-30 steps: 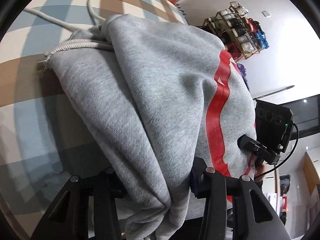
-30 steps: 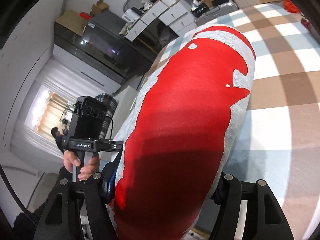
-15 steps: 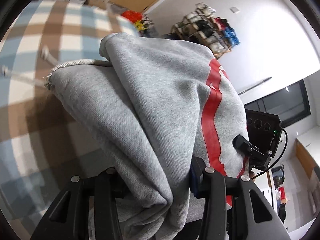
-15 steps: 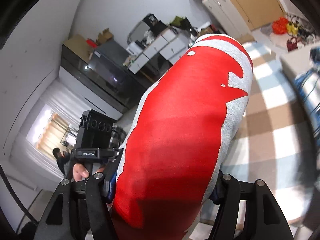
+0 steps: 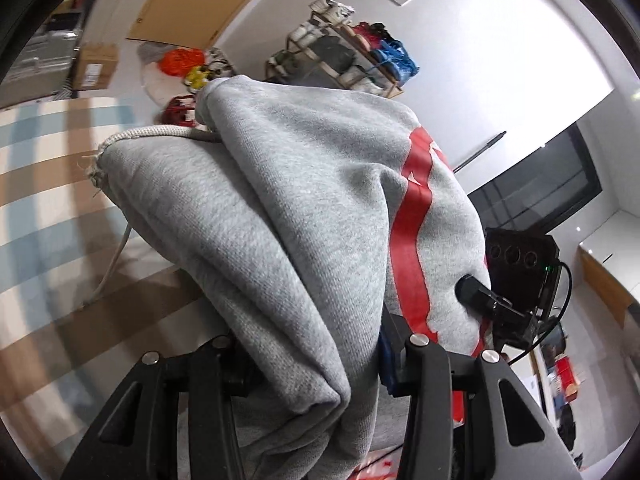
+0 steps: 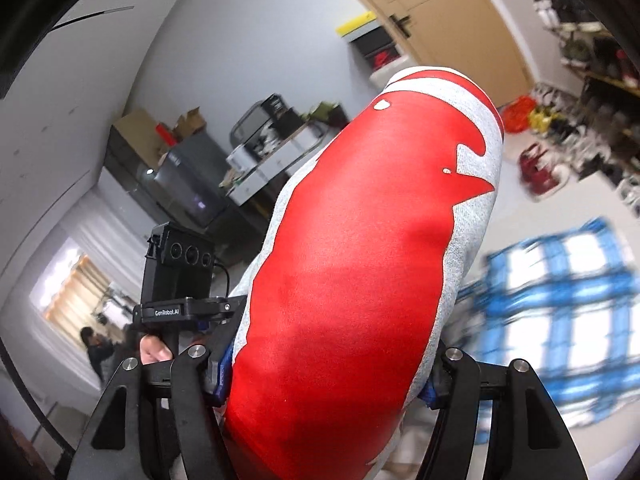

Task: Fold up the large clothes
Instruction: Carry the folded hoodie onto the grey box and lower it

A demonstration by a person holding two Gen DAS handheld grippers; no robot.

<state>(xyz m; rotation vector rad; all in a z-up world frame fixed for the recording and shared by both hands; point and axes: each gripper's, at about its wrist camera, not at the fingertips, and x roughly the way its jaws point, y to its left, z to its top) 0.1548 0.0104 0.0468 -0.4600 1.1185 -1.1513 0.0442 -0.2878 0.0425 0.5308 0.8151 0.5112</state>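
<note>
hoodie [image 5: 304, 208]: heather grey, bold red print | drawcord [image 5: 148, 136]: off-white | bed cover [image 5: 44, 184]: checked tan, pale blue, white | left tool [image 5: 316, 360]: black | right tool [image 6: 324, 376]: black | blurred cloth [image 6: 560, 312]: blue-white plaid

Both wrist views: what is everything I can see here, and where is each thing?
hoodie: one, grey with a big red print, bundled between both tools
drawstring: one, off-white, at the hoodie's top left edge
checked cover: one, blue, brown and white, below and left of the hoodie
shoe rack: one, wooden, against the white wall
door: one, tan, far wall
cardboard box: one, brown, on the floor by the wall
left tool: one, black, shut on the hoodie
right tool: one, black, shut on the hoodie
hand: one, gripping the left tool's handle
</note>
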